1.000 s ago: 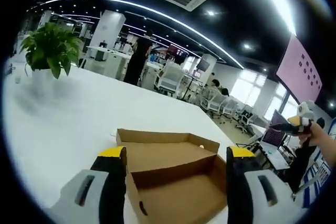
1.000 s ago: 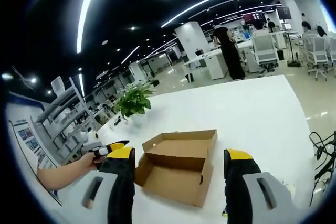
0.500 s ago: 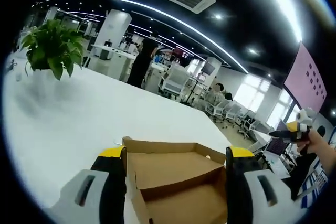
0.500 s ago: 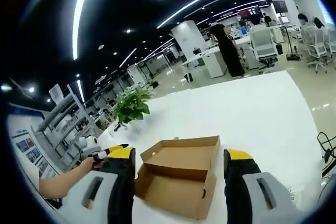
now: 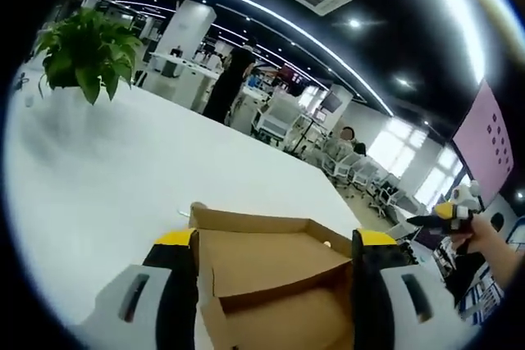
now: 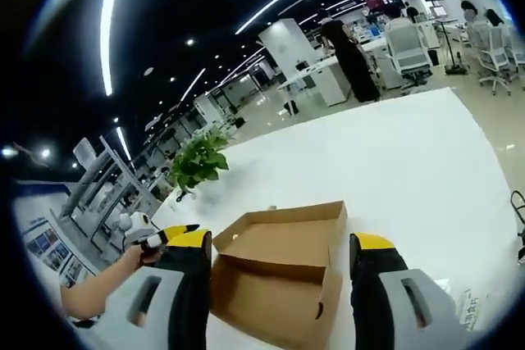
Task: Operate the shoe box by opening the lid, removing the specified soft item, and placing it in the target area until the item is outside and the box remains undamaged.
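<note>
Box: the cardboard box (image 5: 271,276) sits on the white bench (image 5: 107,170) with its lid folded back, away from both pairs of fingers
Box against the left fingers: straight ahead and just below them, lying in the gap between the two, its near part running under the tips
Box against the right fingers: the box (image 6: 279,280) is again dead ahead between the two fingers, a little further beyond the tips, with one corner turned toward them
Long axis: across both pairs of fingers, side to side, the hinge line on the far side
Nearer hand: the left looks closer, to judge by how large the box sits in the left gripper view
Left gripper (image 5: 275,239): fingers spread wide, nothing between them, touching nothing I can make out
Right gripper (image 6: 283,243): fingers spread just as wide, empty, not touching the box
Seen from the side: the right gripper (image 5: 435,217) hangs off to the right of the left fingers, held in a hand (image 5: 484,239); the left gripper (image 6: 168,235) shows to the left of the right fingers
Soft item: I cannot find it; what shows of the inside of the box is bare cardboard
Stage: lid step looks done; whether the item is already out I cannot tell
Next move turns on: reaching forward and down into the tray without pressing its thin walls
Elsewhere: a potted plant (image 5: 82,51) stands well beyond the left finger
</note>
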### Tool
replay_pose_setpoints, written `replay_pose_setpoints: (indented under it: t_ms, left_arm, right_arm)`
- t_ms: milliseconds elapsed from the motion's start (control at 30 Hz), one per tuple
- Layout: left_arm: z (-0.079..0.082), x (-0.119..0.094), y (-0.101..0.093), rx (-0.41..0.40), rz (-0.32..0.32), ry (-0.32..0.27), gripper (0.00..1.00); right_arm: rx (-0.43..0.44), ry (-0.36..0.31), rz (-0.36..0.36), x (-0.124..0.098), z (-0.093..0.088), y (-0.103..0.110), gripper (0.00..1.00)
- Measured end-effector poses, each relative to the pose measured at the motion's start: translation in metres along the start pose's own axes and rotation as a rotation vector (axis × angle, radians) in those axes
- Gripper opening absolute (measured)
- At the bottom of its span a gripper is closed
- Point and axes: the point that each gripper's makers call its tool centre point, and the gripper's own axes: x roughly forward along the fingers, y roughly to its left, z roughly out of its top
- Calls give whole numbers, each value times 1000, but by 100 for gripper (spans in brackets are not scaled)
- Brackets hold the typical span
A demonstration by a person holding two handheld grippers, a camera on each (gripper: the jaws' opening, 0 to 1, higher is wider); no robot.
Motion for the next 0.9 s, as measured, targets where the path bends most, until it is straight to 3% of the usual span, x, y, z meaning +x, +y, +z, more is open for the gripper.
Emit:
replay_pose_setpoints:
  t_ms: [133,567,733,900]
  left_arm:
    - [-11,2,1,-35,1,48,76]
    - [-25,6,9,-132,10,78,74]
    - [-37,10,15,-219,8,104,74]
    - [-42,17,21,-250,11,112,76]
  right_arm:
    - [8,22,-21,10,-4,-14,65]
    - [140,80,36,40,-28,-33,64]
    - [184,102,51,50,-39,-38,64]
    - [233,122,70,61,-49,-46,64]
